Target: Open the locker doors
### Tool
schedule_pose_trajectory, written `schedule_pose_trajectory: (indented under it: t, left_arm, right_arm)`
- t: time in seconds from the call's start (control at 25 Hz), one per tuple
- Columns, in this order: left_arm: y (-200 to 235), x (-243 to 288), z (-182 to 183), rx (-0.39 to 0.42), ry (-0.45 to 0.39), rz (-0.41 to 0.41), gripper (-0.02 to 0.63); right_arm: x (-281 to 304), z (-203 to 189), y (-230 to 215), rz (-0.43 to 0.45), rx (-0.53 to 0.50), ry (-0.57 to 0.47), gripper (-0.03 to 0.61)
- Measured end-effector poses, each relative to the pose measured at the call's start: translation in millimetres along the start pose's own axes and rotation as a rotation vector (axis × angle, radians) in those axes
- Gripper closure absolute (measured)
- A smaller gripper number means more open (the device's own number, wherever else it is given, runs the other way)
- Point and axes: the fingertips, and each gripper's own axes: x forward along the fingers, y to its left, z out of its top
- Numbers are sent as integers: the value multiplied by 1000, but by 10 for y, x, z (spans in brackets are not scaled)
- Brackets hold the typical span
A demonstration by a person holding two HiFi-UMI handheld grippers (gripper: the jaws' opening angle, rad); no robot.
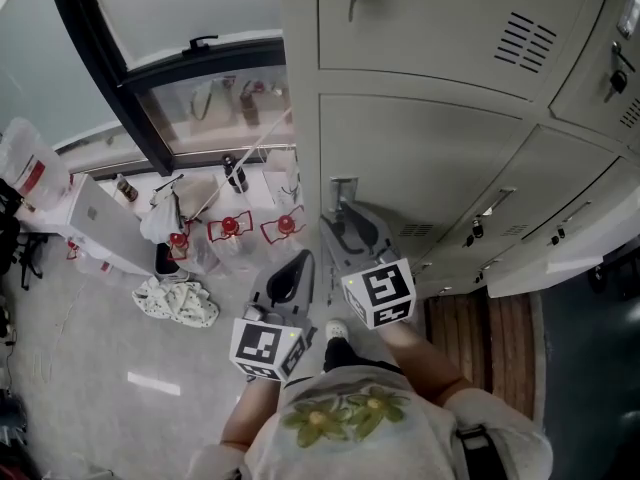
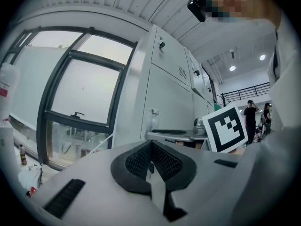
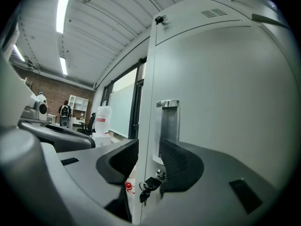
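A row of beige-grey lockers [image 1: 420, 158] fills the right of the head view. My right gripper [image 1: 338, 223] points level at the nearest door [image 3: 225, 102], just short of its metal recessed handle [image 1: 343, 190]. In the right gripper view the jaws [image 3: 149, 159] stand open, the door's left edge runs through the gap, and the handle [image 3: 168, 117] sits beyond the right pad. A key [image 3: 149, 186] hangs in the lock below. My left gripper [image 1: 297, 258] hovers beside it, to the left of the lockers, its pads [image 2: 141, 161] closed together on nothing.
A dark-framed window [image 1: 150, 78] stands left of the lockers. On the floor below lie white bags, bottles, red items [image 1: 230, 228] and a crumpled cloth [image 1: 180, 303]. Further right a locker door [image 1: 560, 258] juts out from the row. People [image 2: 249, 114] stand far off.
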Motion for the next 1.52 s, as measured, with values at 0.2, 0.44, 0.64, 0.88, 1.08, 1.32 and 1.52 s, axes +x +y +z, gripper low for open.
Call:
schedule_pose_trajectory:
  t: [0.2, 0.44, 0.64, 0.88, 1.08, 1.32, 1.52]
  left_arm:
    - [52, 37, -8, 5, 8, -3, 586]
    - [85, 32, -25, -3, 15, -4, 586]
    - [102, 1, -42, -4, 18, -3, 586]
    - [87, -72, -25, -5, 14, 0, 586]
    - [54, -143, -30, -10, 10, 3, 586]
    - [-56, -239, -59, -6, 14, 1, 586]
    - [-149, -336, -92, -1, 18, 5, 586]
  right_arm:
    - [94, -39, -40, -5, -4, 10, 431]
    - [148, -49, 27, 12, -3, 14, 431]
    - [142, -53, 32, 12, 17, 13, 431]
    - [37, -49, 101, 12, 17, 2, 431]
    - [-79, -45, 176, 8, -2, -1, 431]
    - [-248, -19, 276, -6, -24, -5, 431]
    - [-412, -13, 313, -37, -37, -22, 431]
